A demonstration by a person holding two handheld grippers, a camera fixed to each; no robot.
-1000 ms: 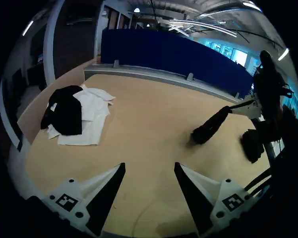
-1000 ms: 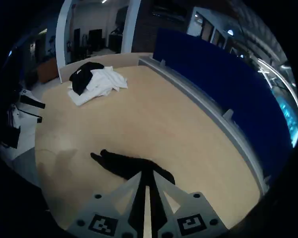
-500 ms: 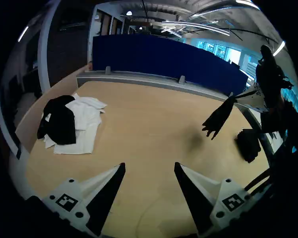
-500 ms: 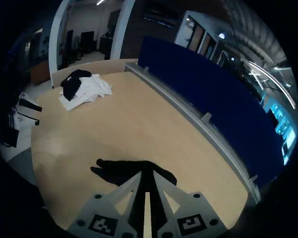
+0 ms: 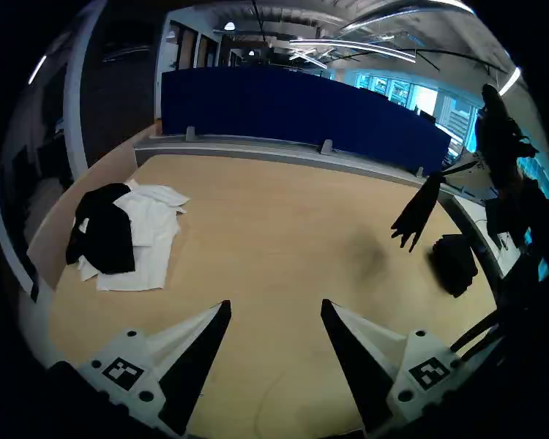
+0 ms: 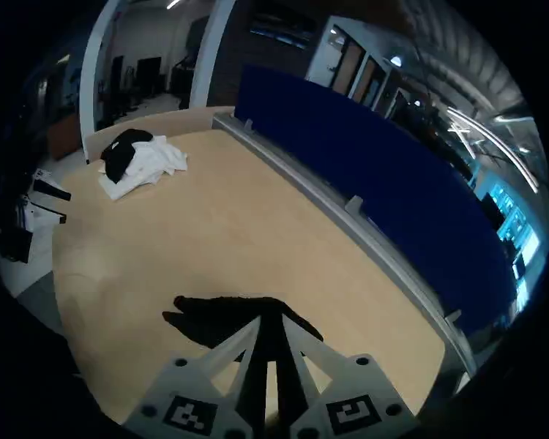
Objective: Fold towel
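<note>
Spreading comes first, I judge: the left hand-held gripper (image 5: 274, 304), fingers parted and empty, should catch a free corner of the black towel (image 5: 417, 212) dangling well off to its right. The left gripper view shows the towel clear of the tabletop (image 5: 274, 219); the right gripper view shows the right hand-held gripper (image 6: 271, 320) clamped on it.

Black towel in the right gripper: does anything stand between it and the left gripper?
Nothing visible does. Bare table lies between the open left gripper and the black towel hanging from the right gripper; the cloth pile sits far aside.
</note>
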